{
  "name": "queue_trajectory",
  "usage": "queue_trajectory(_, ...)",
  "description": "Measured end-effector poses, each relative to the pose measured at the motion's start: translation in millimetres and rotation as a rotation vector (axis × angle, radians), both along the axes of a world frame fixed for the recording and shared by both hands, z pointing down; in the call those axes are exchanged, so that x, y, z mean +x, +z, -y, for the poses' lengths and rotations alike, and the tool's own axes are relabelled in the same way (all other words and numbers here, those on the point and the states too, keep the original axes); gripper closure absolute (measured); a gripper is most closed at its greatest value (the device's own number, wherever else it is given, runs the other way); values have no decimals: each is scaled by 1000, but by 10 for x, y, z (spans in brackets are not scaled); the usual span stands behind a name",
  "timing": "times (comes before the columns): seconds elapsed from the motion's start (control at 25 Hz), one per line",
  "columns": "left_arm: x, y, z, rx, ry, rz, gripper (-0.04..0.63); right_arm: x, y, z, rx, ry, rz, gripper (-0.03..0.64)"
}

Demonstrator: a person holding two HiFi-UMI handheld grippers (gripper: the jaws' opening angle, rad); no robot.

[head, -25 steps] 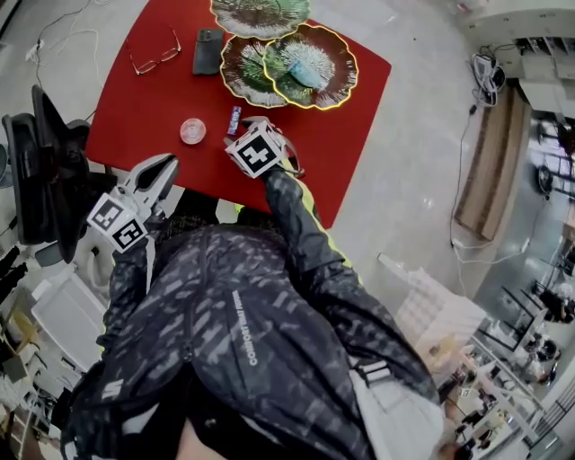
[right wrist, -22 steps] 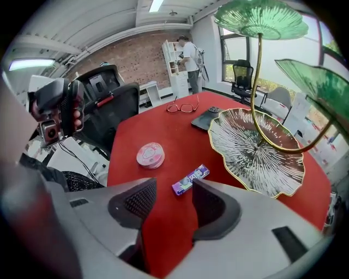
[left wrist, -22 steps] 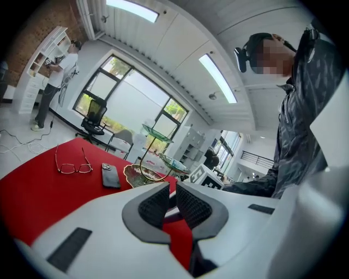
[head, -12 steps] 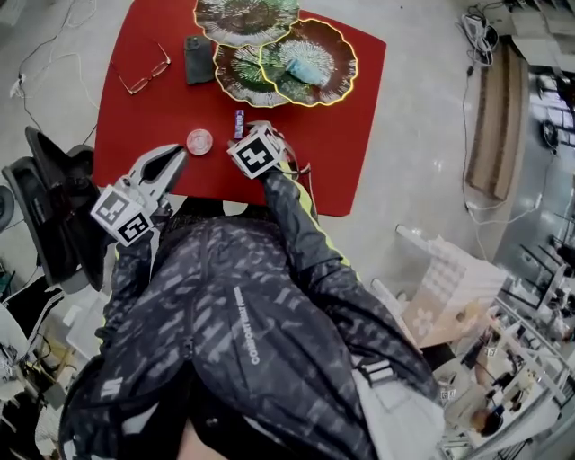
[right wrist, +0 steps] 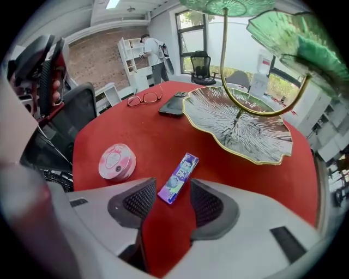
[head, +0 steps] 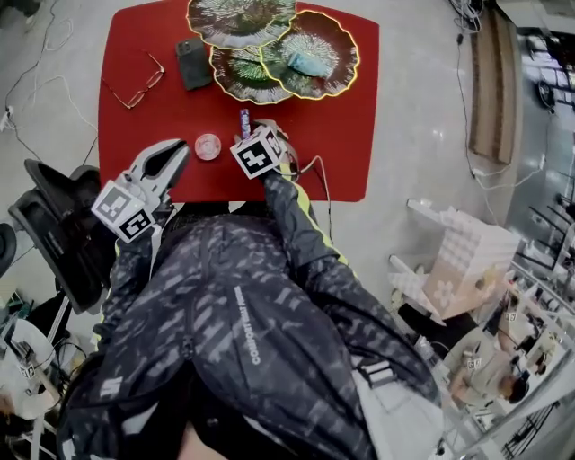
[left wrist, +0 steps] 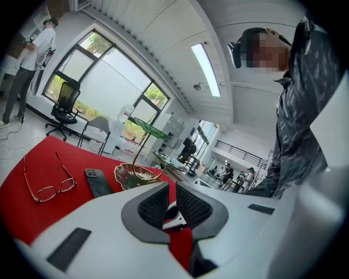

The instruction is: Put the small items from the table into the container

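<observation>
Right claw (right wrist: pixel 172 200) gapes half open around the purple packet (right wrist: pixel 178 178), without touching it, toward the desk's (right wrist: pixel 136 131) near edge. Left claw (left wrist: pixel 168 204), barely parted, holds nothing.

Top leaf dish (head: pixel 241 20) cropped at edge

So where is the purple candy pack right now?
The right gripper view shows the purple candy pack flat on the red table, just ahead of the right gripper's open jaws, with the pink round tin to its left.
</observation>
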State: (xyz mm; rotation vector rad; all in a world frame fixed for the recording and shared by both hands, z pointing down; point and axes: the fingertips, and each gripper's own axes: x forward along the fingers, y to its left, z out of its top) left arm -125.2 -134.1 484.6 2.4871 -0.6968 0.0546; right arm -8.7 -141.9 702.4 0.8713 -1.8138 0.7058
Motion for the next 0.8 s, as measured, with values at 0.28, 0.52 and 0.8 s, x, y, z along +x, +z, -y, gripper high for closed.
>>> queue_trajectory(0.28,10,11,53,-7,88,-17,566,-49,25,2,37,41,3,419)
queue_trajectory(0.52,9,1,91,1,108,-32,566,-81,39,-54,23,38,-1,472)
queue_trajectory(0.8,-3,-60,84,23,120,-45,566,24,37,-122,-30,49,-20,489)
